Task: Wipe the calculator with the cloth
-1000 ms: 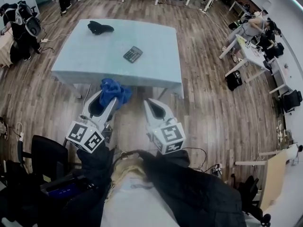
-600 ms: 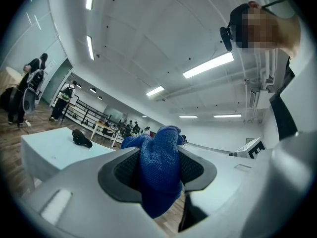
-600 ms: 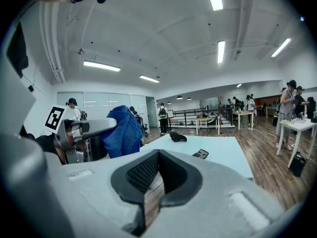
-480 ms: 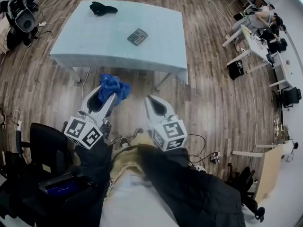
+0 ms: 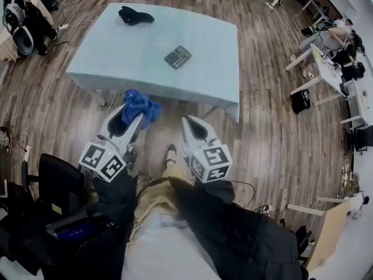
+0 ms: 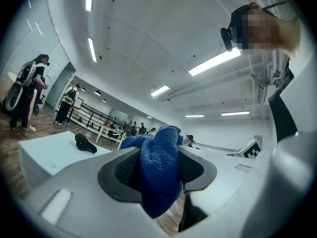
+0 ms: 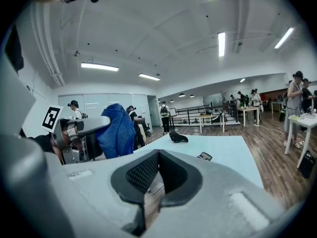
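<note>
A dark calculator (image 5: pixel 178 56) lies on the pale blue table (image 5: pixel 116 57), toward its right half; in the right gripper view the calculator (image 7: pixel 204 156) shows small and far off. My left gripper (image 5: pixel 135 116) hangs over the wooden floor just short of the table's near edge, shut on a bunched blue cloth (image 5: pixel 140 105). The cloth (image 6: pixel 158 170) fills the space between the pads and spills over them. My right gripper (image 5: pixel 187 122) is level with it to the right, also short of the table, shut with nothing in it (image 7: pixel 157 155).
A black lumpy object (image 5: pixel 135 15) lies at the table's far left corner. A black chair (image 5: pixel 55 185) stands at my left. Other desks and people (image 5: pixel 335 39) are off to the right. My shoe (image 5: pixel 169 154) shows on the floor between the grippers.
The table has slid lower and to the right in the head view, so I stand nearer to it. Both grippers keep their pose, and the cloth stays held.
</note>
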Tool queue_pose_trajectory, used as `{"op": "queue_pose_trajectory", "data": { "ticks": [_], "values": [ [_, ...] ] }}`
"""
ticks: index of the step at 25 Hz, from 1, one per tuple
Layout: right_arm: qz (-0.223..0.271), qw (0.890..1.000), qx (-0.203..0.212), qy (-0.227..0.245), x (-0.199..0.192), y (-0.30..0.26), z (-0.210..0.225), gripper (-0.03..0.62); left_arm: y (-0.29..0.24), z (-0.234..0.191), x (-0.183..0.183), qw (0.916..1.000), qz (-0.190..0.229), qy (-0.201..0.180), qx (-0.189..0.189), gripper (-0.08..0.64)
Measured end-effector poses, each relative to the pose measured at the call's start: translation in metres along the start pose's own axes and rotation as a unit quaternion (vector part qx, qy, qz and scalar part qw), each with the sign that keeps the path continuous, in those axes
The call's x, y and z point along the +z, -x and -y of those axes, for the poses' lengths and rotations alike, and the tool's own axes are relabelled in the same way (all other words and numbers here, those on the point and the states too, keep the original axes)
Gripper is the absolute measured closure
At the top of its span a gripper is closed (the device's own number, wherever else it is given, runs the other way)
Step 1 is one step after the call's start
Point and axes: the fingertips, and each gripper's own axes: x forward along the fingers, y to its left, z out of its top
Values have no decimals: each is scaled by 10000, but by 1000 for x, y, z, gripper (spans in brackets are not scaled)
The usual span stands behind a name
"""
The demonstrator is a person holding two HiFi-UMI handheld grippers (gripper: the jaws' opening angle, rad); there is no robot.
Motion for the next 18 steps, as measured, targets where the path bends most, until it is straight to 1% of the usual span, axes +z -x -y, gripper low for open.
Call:
{"op": "queue_pose_trajectory", "data": {
  "ticks": [2, 4, 6, 8, 10, 13, 18],
  "values": [
    [128, 9998, 119, 63, 19, -22, 17, 591, -28, -14, 14, 9999, 64, -104, 57, 364],
    [200, 9996, 204, 88, 41, -40, 41, 591, -61, -23, 32, 9998, 157, -122, 70, 364],
    [186, 9996, 227, -17, 56, -54, 71, 591, -92, -28, 48, 9997, 211, -95, 119, 364],
    [172, 9996, 200, -135, 57, -63, 96, 591, -113, -33, 50, 9996, 203, -105, 151, 364],
    [189, 9995, 187, -196, 53, -71, 112, 591, -124, -40, 43, 9996, 169, -110, 180, 364],
    [161, 9992, 230, -293, 48, -82, 129, 591, -141, -50, 39, 9995, 122, -109, 258, 364],
    [45, 9987, 265, -429, 45, -95, 153, 591, -170, -56, 36, 9995, 41, -94, 284, 364]
  ]
}}
